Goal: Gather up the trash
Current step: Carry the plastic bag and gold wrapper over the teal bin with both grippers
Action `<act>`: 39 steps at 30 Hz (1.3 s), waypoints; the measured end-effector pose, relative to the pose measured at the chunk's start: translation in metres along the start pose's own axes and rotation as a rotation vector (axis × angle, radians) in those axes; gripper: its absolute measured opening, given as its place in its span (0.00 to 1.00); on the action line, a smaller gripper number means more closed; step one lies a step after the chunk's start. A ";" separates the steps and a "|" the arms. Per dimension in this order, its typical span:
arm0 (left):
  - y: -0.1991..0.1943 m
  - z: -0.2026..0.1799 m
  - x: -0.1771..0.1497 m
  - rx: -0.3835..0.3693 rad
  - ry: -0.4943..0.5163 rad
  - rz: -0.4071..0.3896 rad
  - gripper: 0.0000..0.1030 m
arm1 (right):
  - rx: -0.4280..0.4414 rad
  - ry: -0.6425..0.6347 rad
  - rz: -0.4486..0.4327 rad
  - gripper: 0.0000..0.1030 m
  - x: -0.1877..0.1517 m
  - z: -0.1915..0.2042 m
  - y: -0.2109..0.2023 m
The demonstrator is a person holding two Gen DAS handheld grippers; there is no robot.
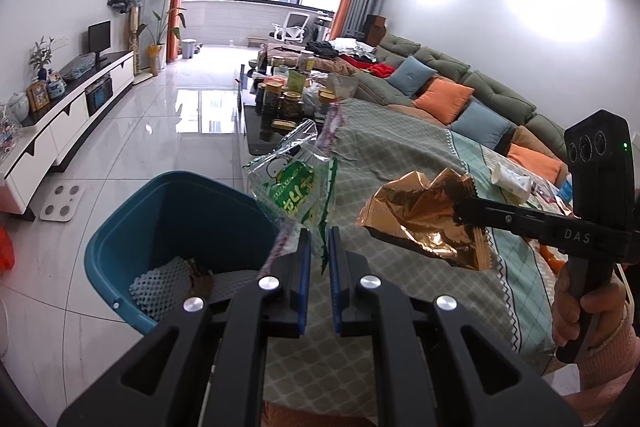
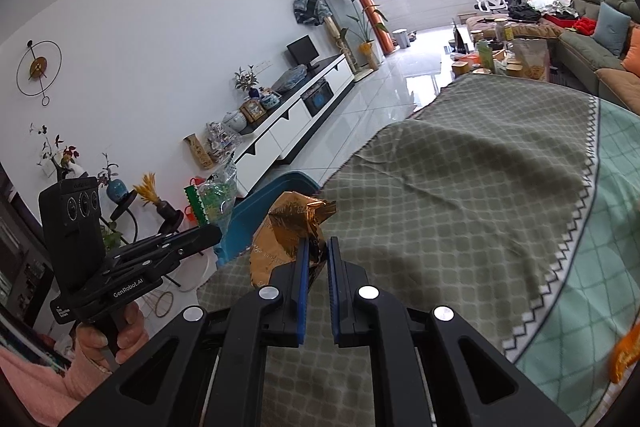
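My left gripper point(image 1: 319, 233) is shut on a clear plastic wrapper with green print point(image 1: 294, 183), held up beside the rim of a blue bin point(image 1: 120, 227) on the floor. In the right wrist view the same wrapper point(image 2: 214, 199) hangs from the left gripper point(image 2: 212, 233), above the bin point(image 2: 256, 211). My right gripper point(image 2: 318, 243) is shut on a crumpled gold foil wrapper point(image 2: 286, 235), held over the green patterned cloth point(image 2: 460, 187). From the left wrist view the gold wrapper point(image 1: 420, 219) sits right of the bin, pinched by the right gripper point(image 1: 460, 207).
White foam netting and a brown scrap point(image 1: 176, 283) lie in the bin. A white tube point(image 1: 514, 181) and other litter rest on the cloth point(image 1: 400, 155) at the right. A cluttered dark coffee table point(image 1: 280, 95), a green sofa point(image 1: 460, 75) and a white TV cabinet point(image 1: 68, 115) stand around.
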State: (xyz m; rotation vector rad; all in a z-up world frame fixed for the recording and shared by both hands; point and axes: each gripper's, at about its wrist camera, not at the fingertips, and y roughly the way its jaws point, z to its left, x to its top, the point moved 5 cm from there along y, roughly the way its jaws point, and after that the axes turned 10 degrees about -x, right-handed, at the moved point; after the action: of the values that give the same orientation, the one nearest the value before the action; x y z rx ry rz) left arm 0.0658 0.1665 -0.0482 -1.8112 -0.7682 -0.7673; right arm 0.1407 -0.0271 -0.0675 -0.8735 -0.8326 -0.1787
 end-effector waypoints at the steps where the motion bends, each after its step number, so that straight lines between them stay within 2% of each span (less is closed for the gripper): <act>1: -0.003 0.004 -0.001 0.005 -0.003 -0.002 0.10 | 0.001 -0.004 0.001 0.09 0.002 0.002 0.002; 21: -0.017 0.057 -0.002 0.108 -0.082 -0.018 0.10 | 0.030 -0.069 0.032 0.09 0.028 0.040 0.045; 39: 0.004 0.086 -0.018 0.139 -0.160 0.045 0.11 | -0.014 -0.121 0.077 0.09 0.034 0.069 0.086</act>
State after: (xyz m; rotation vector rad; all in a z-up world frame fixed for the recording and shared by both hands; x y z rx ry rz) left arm 0.0721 0.2425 -0.0909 -1.7719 -0.8602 -0.5315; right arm 0.1640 0.0857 -0.0710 -0.9344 -0.9093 -0.0649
